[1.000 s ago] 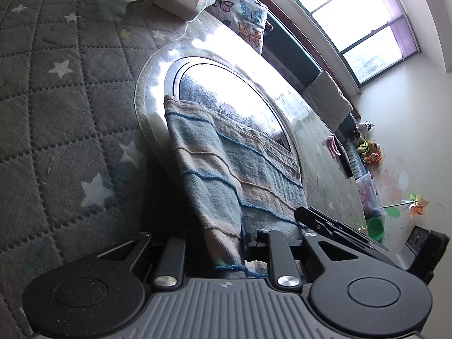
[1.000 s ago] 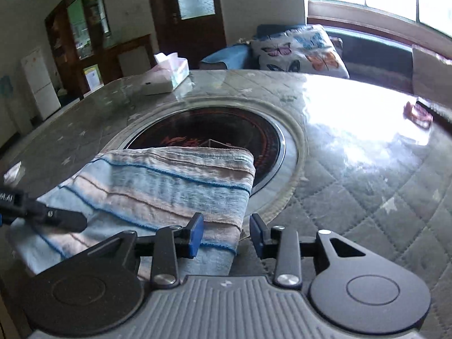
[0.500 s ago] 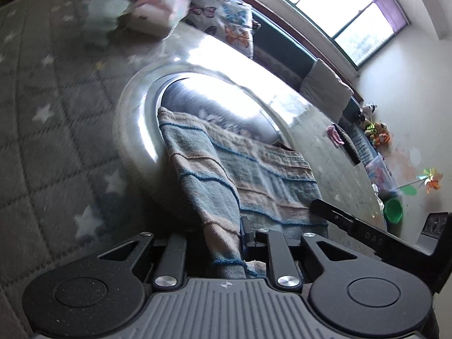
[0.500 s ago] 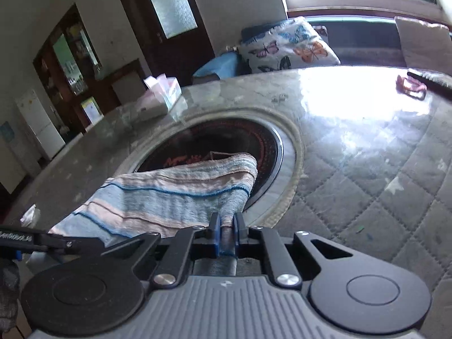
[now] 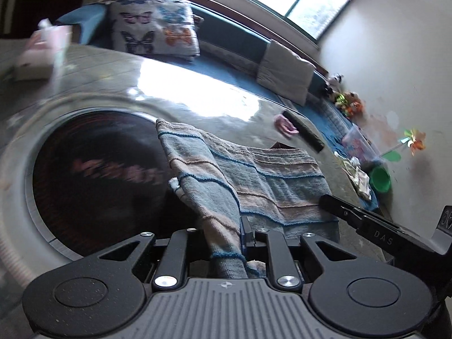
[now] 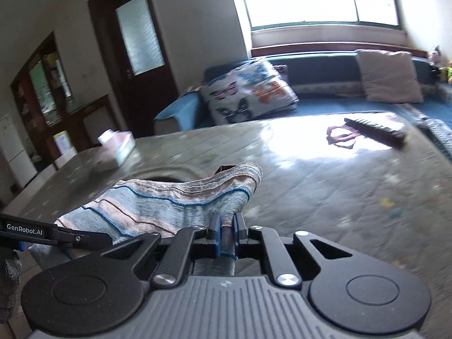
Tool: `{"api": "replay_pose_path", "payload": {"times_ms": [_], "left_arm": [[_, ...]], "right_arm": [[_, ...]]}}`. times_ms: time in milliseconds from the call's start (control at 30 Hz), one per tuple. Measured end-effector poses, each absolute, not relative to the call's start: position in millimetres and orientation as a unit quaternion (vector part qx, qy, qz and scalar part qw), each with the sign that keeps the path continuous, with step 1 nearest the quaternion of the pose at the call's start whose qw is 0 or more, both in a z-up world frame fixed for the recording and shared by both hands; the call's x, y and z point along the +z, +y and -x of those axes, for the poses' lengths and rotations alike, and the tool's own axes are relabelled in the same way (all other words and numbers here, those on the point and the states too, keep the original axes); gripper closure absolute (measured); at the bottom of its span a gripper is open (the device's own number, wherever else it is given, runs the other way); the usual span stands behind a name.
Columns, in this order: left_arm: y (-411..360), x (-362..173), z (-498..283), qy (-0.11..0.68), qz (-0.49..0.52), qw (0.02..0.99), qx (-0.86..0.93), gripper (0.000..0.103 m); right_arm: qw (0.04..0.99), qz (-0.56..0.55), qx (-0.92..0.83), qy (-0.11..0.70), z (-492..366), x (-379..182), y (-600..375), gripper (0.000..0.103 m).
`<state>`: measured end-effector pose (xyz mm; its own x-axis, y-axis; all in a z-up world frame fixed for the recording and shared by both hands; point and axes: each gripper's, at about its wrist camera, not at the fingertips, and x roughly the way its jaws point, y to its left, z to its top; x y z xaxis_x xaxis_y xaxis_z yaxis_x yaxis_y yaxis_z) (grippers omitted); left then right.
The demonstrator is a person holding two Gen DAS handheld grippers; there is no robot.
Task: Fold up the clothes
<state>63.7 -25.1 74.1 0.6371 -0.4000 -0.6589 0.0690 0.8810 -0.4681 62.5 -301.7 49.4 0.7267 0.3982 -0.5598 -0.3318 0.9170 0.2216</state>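
Blue-and-tan striped towel pinched in left gripper and right gripper fingers

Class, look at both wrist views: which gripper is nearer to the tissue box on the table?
Left, though only judged by layout. The left gripper grips the striped cloth on the tissue box side; the right gripper grips the cloth's other corner, with the left one between it and the box.
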Motion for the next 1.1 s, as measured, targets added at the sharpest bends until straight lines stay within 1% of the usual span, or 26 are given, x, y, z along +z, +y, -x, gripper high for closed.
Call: {"api": "replay_pose_path", "payload": {"times_ms": [167,400,467,500,533,567,600,633,667,800,900,1000,1067,1100], "left_arm": [[-63,71,-95,0.409,0.190,0.880,-0.149,0.085],[-107,55,-125,0.419,0.164,0.877,-0.167,0.085],[-115,45,-130,0.431,0.154,0.874,-0.164,0.079],[-117,40,-131,0.439,0.145,0.873,-0.158,0.078],[-116,37,-130,0.440,0.139,0.873,-0.155,0.074],[-115,34,-129,0.441,0.133,0.874,-0.152,0.068],[-113,32,-128,0.442,0.126,0.876,-0.149,0.065],[-111,35,-125,0.436,0.118,0.880,-0.145,0.058],[-109,38,-123,0.430,0.110,0.885,-0.140,0.054],[-103,49,-116,0.404,0.094,0.901,-0.127,0.052],[-100,50,-119,0.401,0.093,0.903,-0.119,0.052],[-101,42,-127,0.412,0.093,0.899,-0.113,0.054],[-100,37,-128,0.416,0.090,0.898,-0.113,0.054],[-100,35,-129,0.417,0.088,0.897,-0.113,0.053]], "right_arm": [[0.937,-0.050,0.162,0.307,-83,53,-333,0.095],[0.941,-0.049,0.117,0.312,-106,38,-373,0.095],[0.940,-0.047,0.103,0.321,-113,29,-382,0.095],[0.938,-0.046,0.097,0.328,-116,23,-386,0.094],[0.936,-0.044,0.091,0.339,-120,16,-389,0.092],[0.933,-0.041,0.084,0.348,-124,9,-391,0.092],[0.932,-0.035,0.075,0.352,-125,4,-393,0.092],[0.933,-0.030,0.069,0.351,-125,1,-395,0.090],[0.934,-0.029,0.066,0.349,-125,1,-398,0.089],[0.937,-0.035,0.077,0.338,-126,7,-401,0.089],[0.936,-0.034,0.097,0.337,-131,8,-394,0.081],[0.932,-0.034,0.117,0.342,-137,6,-379,0.079],[0.930,-0.033,0.127,0.342,-139,5,-370,0.074],[0.930,-0.030,0.135,0.341,-141,5,-365,0.073]]}}
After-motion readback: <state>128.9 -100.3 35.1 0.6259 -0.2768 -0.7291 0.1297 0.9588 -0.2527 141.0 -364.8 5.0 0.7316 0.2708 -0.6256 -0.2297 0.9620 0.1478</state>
